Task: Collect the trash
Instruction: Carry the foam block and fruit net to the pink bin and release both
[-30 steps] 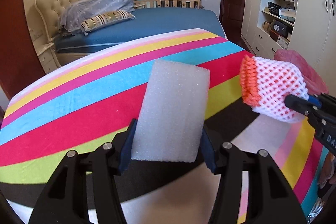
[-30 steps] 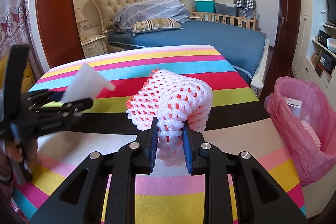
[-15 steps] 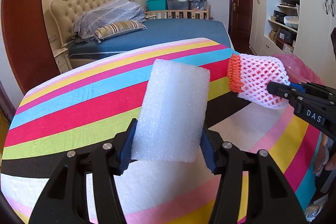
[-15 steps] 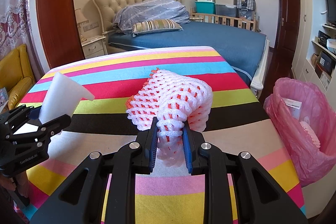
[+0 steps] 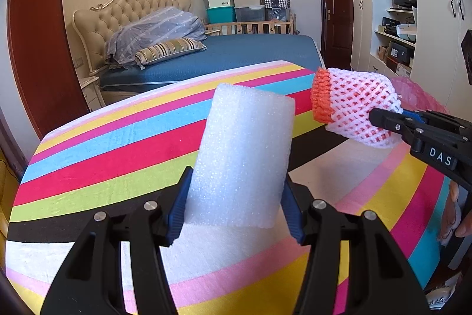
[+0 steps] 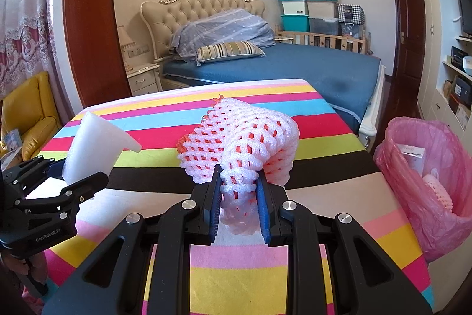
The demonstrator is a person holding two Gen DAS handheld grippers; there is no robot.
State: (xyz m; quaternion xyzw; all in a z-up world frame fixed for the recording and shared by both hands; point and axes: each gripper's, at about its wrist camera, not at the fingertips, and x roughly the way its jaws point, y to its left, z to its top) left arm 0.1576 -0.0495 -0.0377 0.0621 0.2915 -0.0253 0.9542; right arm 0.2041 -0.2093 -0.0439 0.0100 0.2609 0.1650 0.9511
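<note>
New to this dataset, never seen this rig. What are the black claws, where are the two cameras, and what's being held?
No robot arm here: a person carries a handheld two-finger gripper in each hand, and each has a fisheye camera that looks forward along its own fingers.

In the left wrist view, the left gripper fills the bottom of the picture, shut on a white foam block. The other claw, at the right edge, is the right gripper seen from the side.

In the right wrist view, the right gripper is shut on a white and orange foam fruit net, with the left gripper and its block at the left.

Both pieces are held above a table with a striped cloth; I see nothing loose on it. A bin with a pink bag stands beside the table's right side, with some trash already inside.
</note>
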